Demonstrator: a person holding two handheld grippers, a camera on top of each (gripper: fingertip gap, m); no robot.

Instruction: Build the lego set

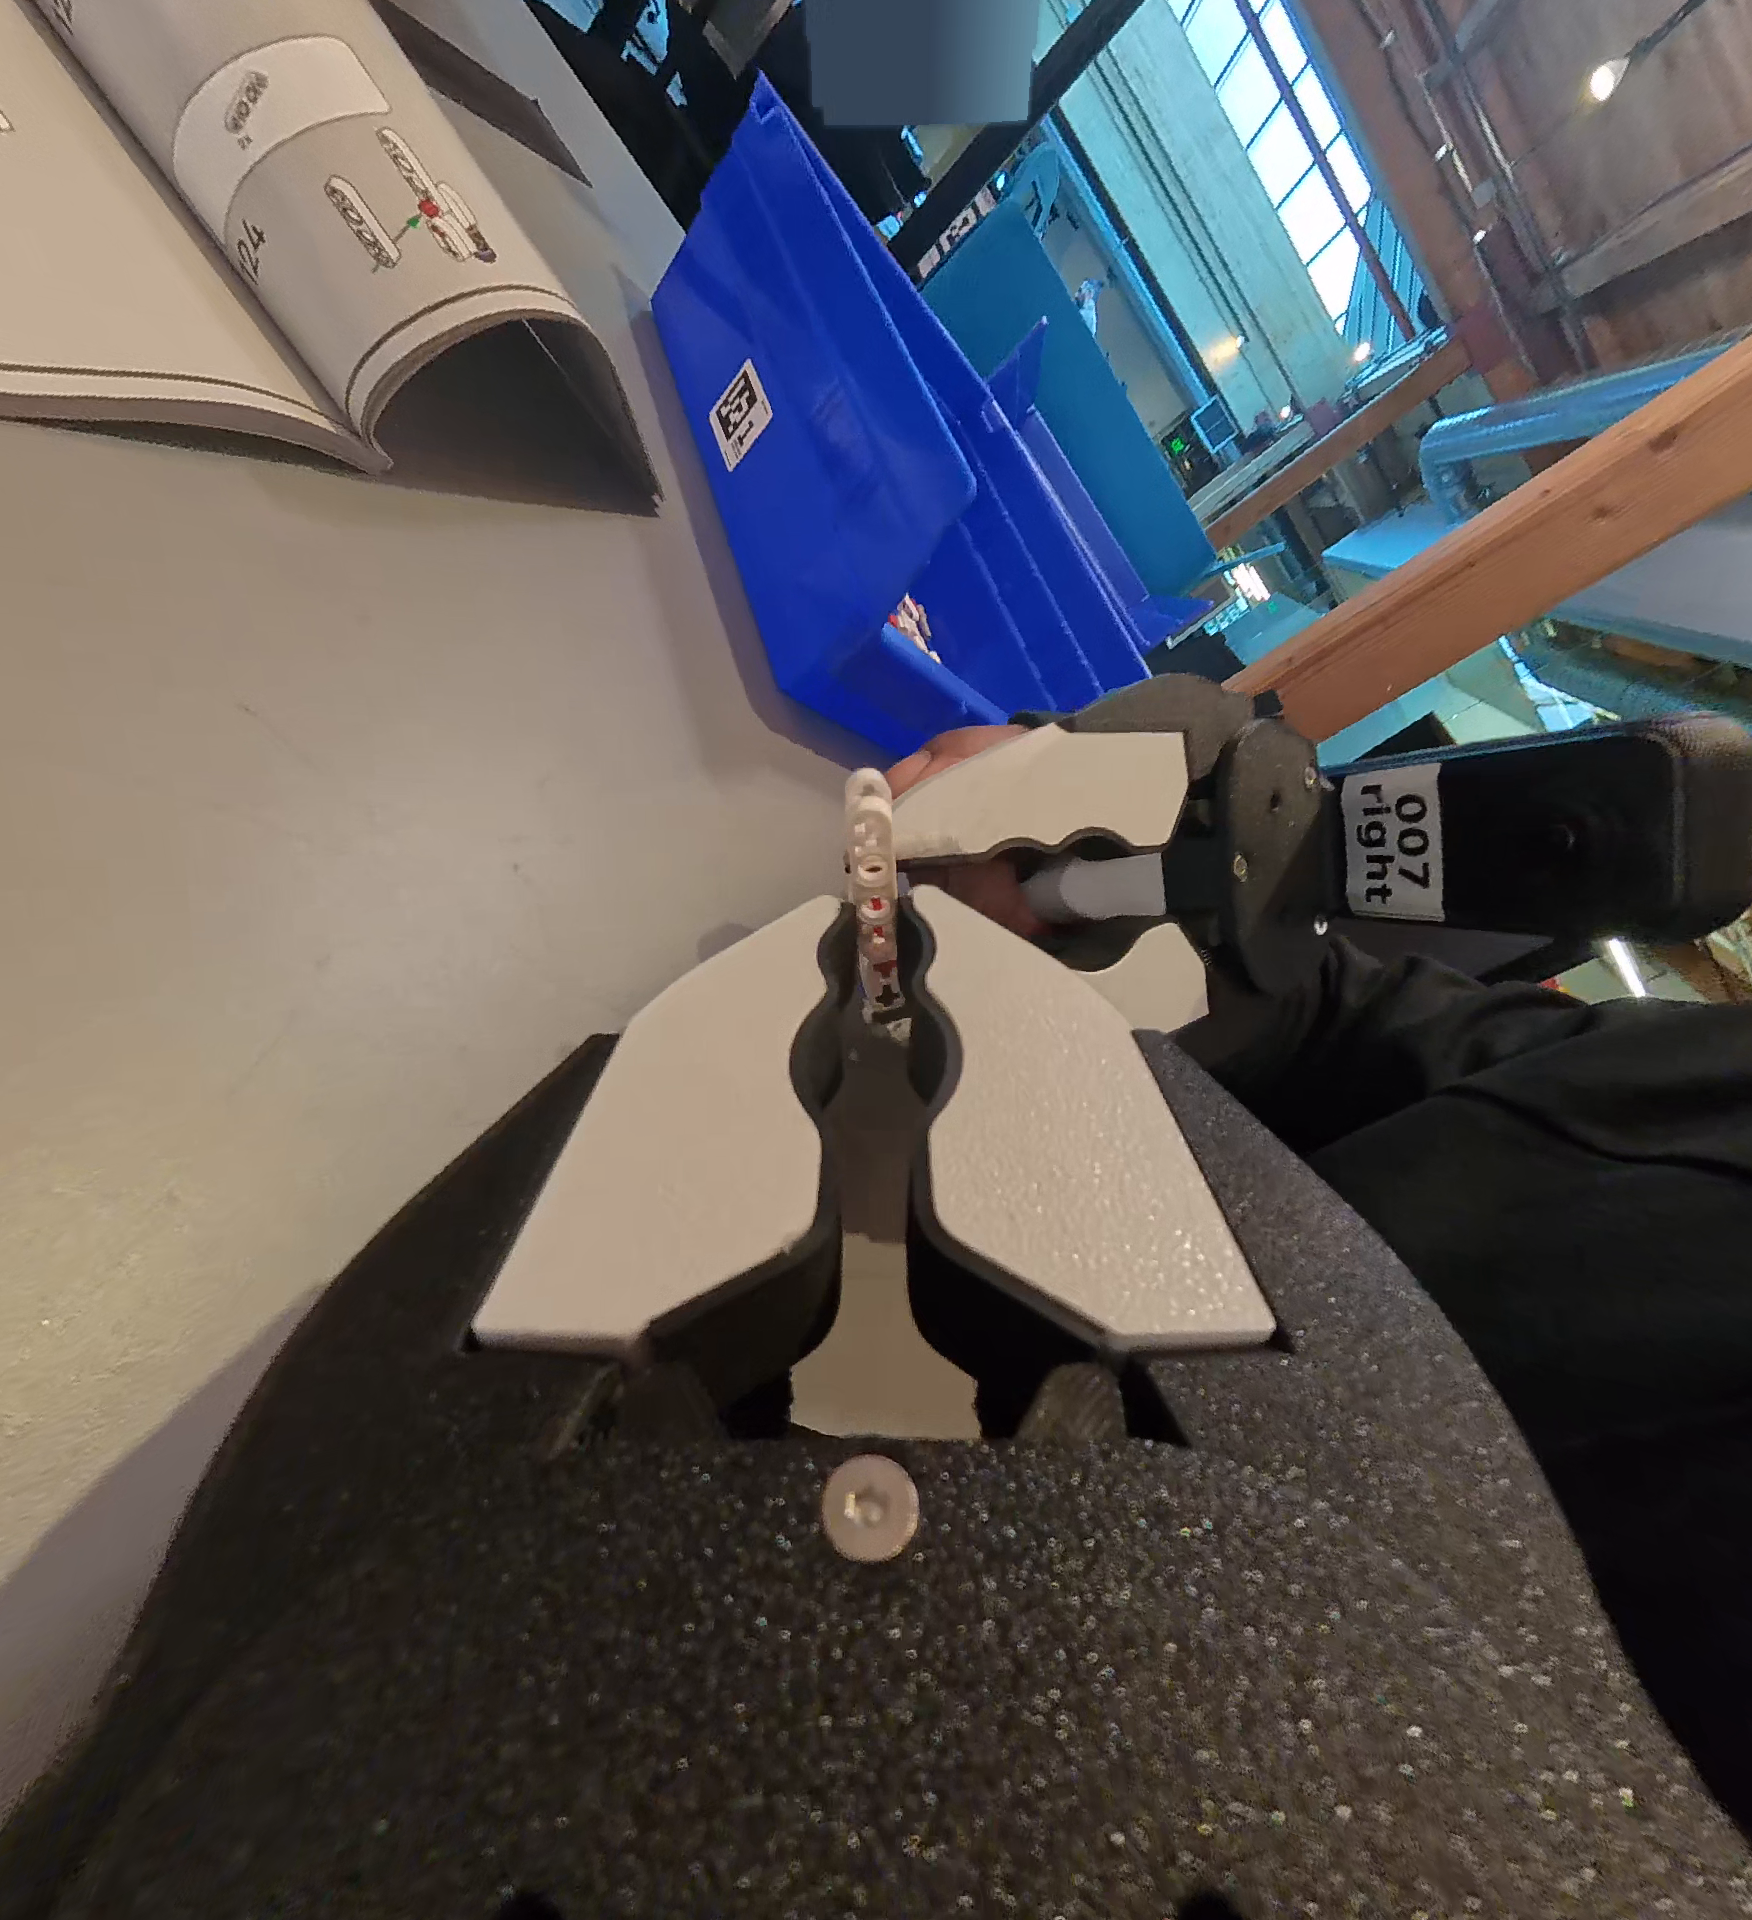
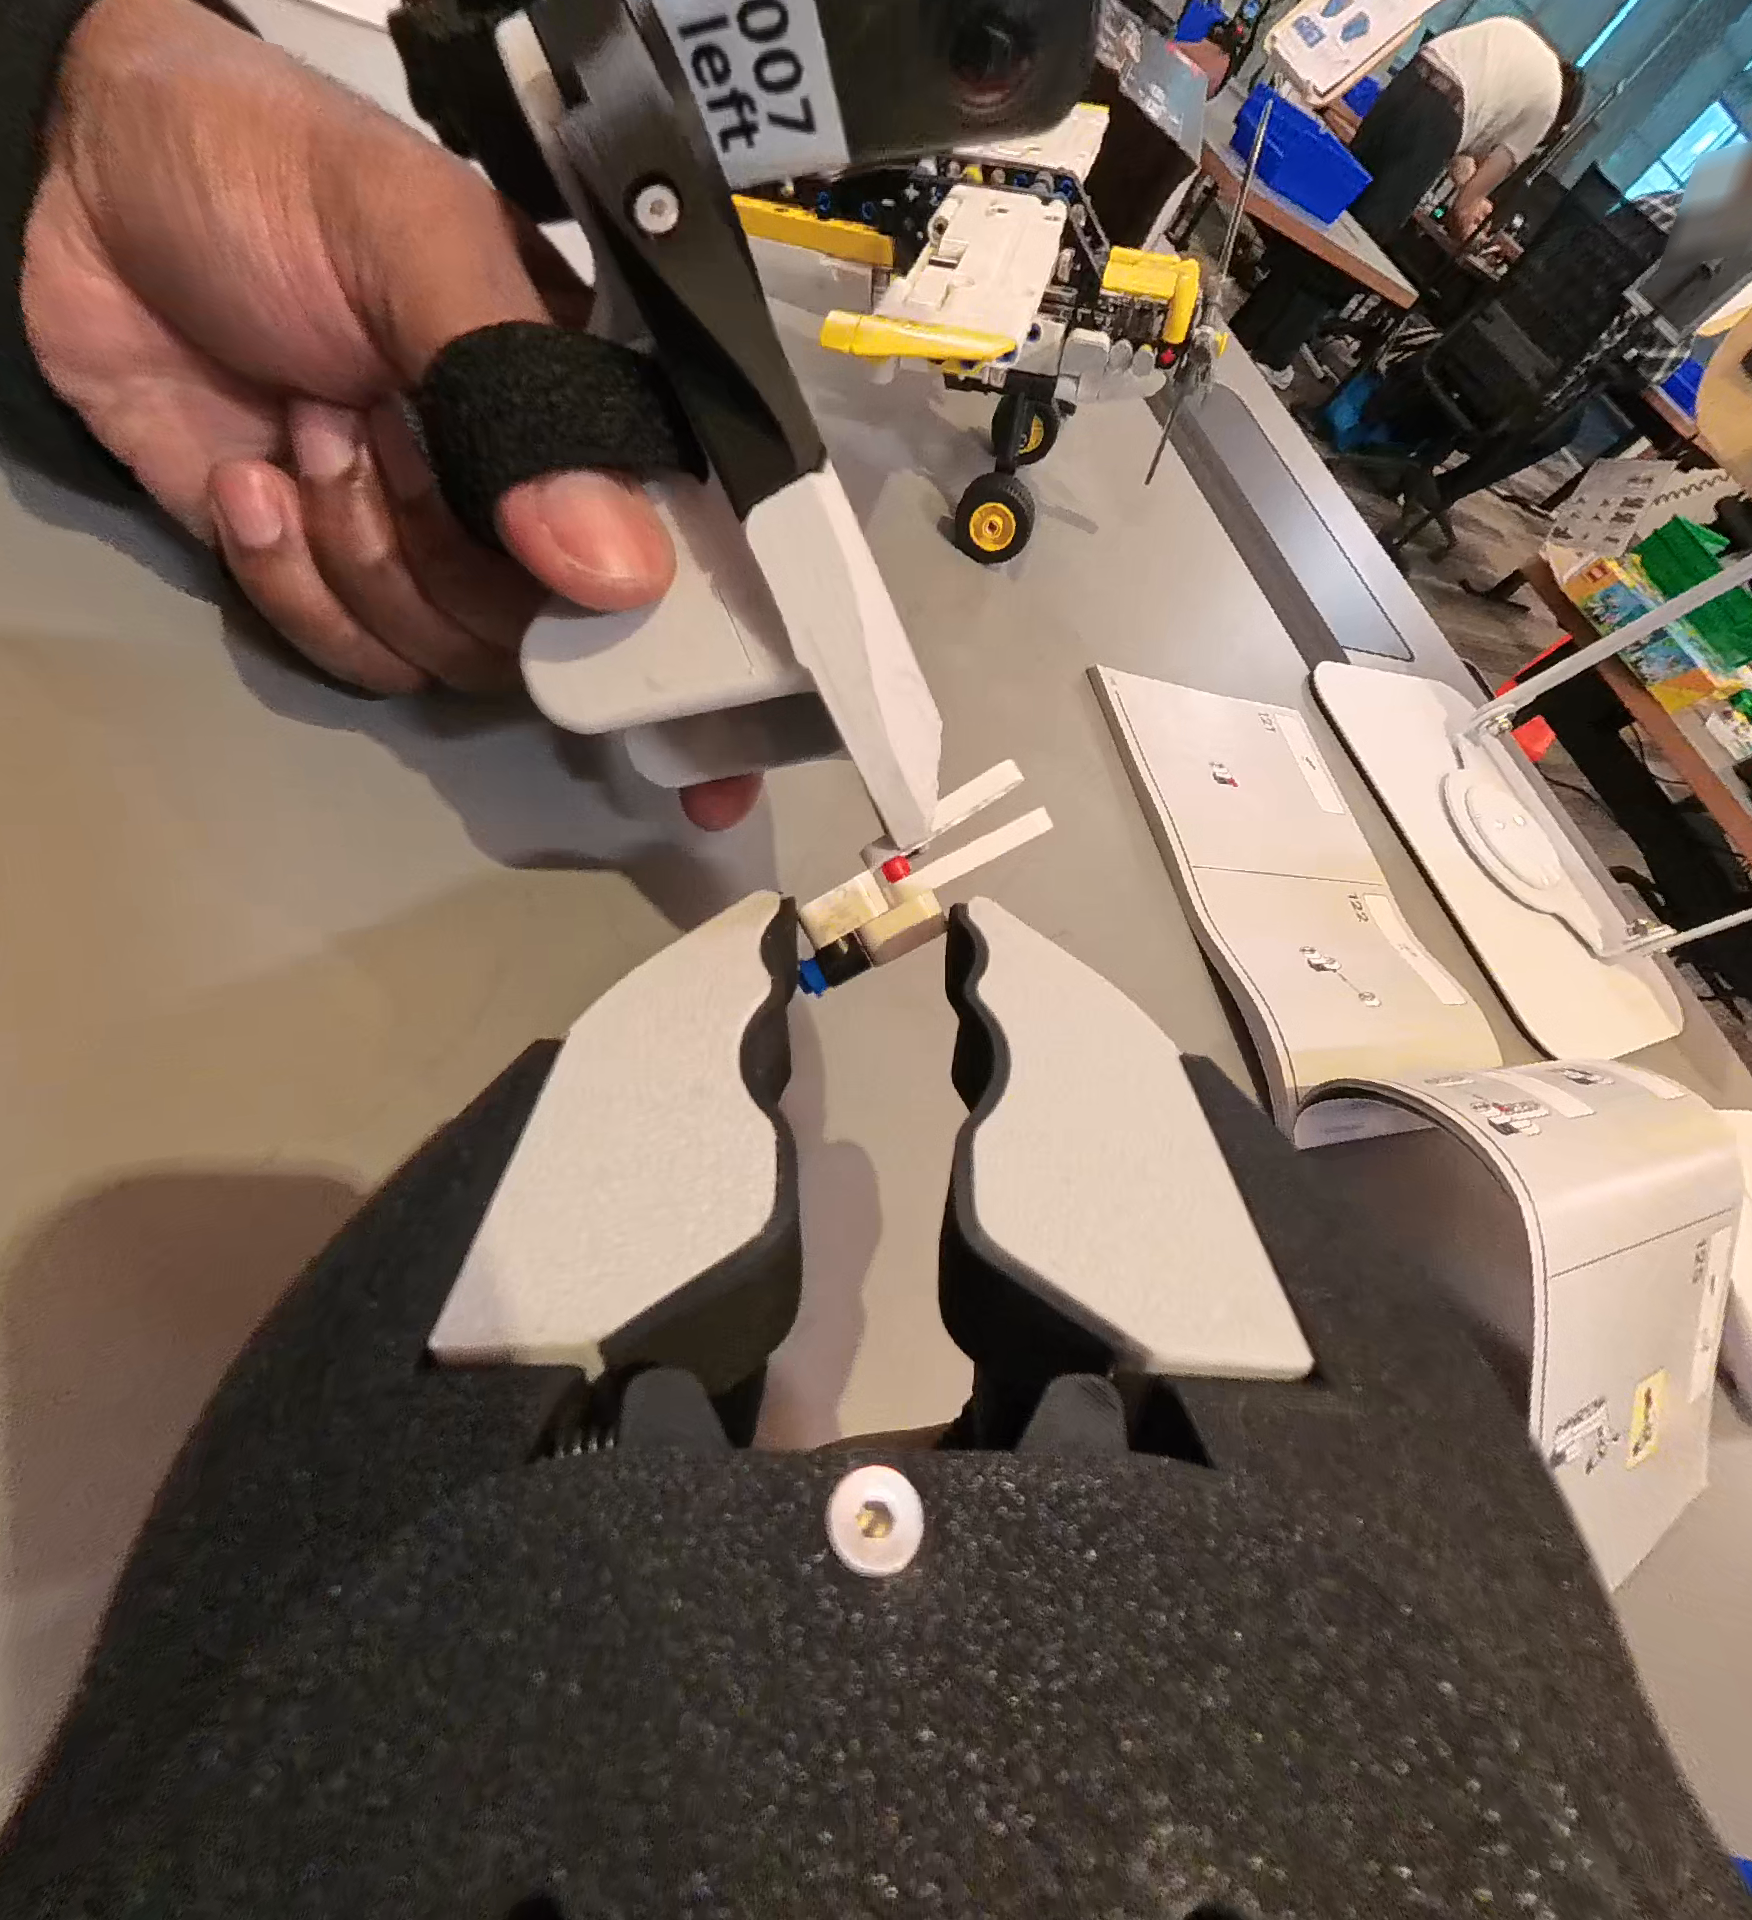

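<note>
Both grippers hold one small white brick assembly (image 2: 877,920) above the bench (image 1: 332,831), near the open manual (image 2: 1319,914). The left gripper (image 1: 877,914) is pinched narrow on its thin beams; the right gripper (image 2: 867,935) clamps its blocky end. Keeping both grips steady and aligned should help the pieces seat.

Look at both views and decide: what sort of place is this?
Probably a shared workshop for brick-model building: a part-built toy plane stands on the grey table, beside an open instruction booklet and blue parts bins.
</note>
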